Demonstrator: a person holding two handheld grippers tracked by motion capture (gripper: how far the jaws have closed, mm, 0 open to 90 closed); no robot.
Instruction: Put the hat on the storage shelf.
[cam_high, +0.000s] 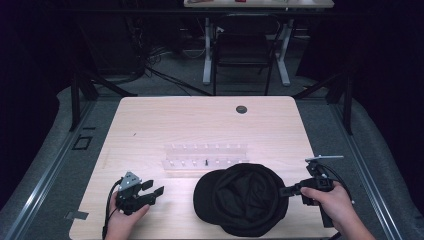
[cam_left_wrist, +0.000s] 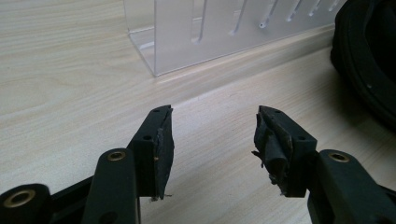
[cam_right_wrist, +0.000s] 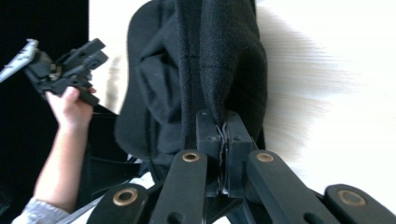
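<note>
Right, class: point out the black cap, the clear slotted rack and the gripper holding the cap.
black cap (cam_high: 247, 197), high view, crown fabric.
clear slotted rack (cam_high: 205, 159), high view, middle of its front wall.
right gripper (cam_right_wrist: 224, 135), right gripper view, fingertips pinching the cap's edge.

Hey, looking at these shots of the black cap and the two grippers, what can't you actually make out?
- Black cap: its underside is hidden against the table in the high view.
- Right gripper: the fabric edge it pinches is hidden between its shut jaws in the right gripper view.
- Clear rack: the small dark item in it is too small to identify in the high view.
- Left gripper: its body is cut off by the bottom edge in the left gripper view.
</note>
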